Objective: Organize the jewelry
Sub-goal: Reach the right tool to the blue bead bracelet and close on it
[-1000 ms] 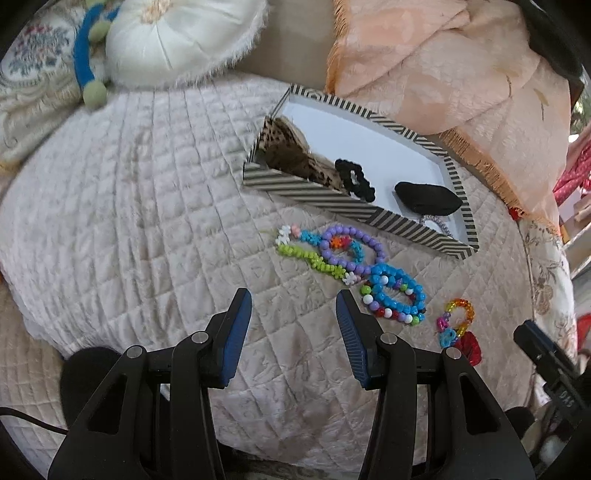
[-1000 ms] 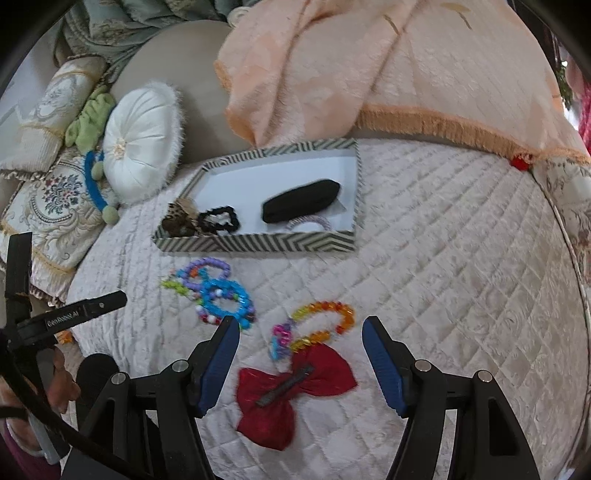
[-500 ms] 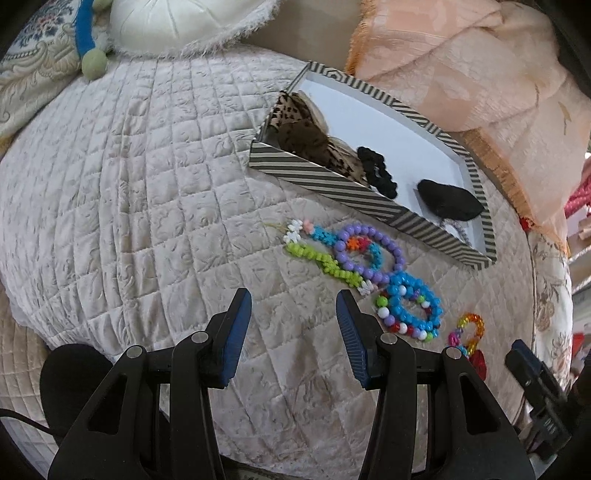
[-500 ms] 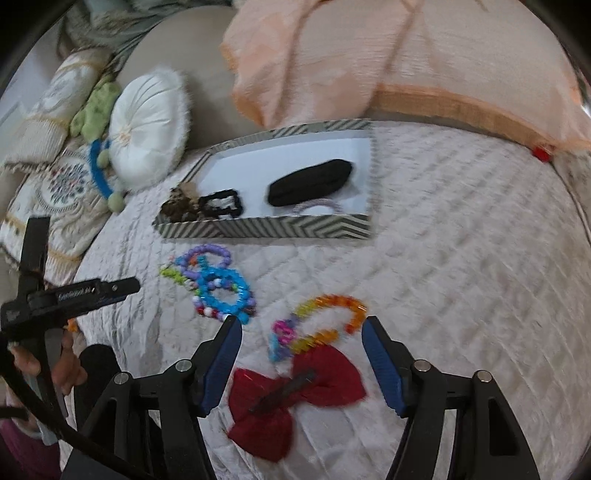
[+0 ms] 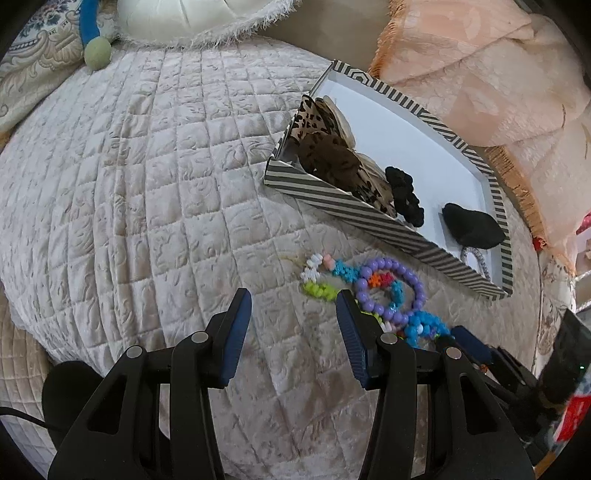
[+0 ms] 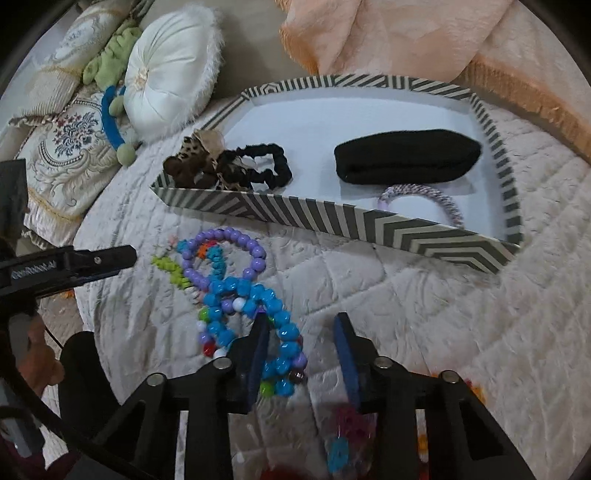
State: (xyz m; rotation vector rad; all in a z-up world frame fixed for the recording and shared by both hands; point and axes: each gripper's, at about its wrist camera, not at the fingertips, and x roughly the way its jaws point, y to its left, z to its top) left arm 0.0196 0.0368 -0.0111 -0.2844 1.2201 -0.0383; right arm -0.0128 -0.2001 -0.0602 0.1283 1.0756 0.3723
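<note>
A striped tray (image 6: 332,218) (image 5: 332,201) on the quilted bed holds leopard scrunchies (image 6: 199,162), a black scrunchie (image 6: 266,166), a black pouch (image 6: 406,155) and a pale woven bracelet (image 6: 439,199). In front of it lie a purple bead bracelet (image 6: 229,254) (image 5: 399,288), a flower bead strand (image 5: 321,277) and a blue bead bracelet (image 6: 258,317). My right gripper (image 6: 301,328) is open, low over the bed, its left finger over the blue bracelet. My left gripper (image 5: 293,306) is open and empty, just left of the beads.
A white round cushion (image 6: 170,70), a patterned pillow (image 6: 62,147) and a green-blue toy (image 6: 110,110) lie at the back left. A peach blanket (image 6: 388,33) is heaped behind the tray. More beads and a red bow sit blurred under the right gripper.
My right gripper has moved forward and left, from over the red bow to the blue bracelet, and its jaws have narrowed. My left gripper has moved forward toward the beads.
</note>
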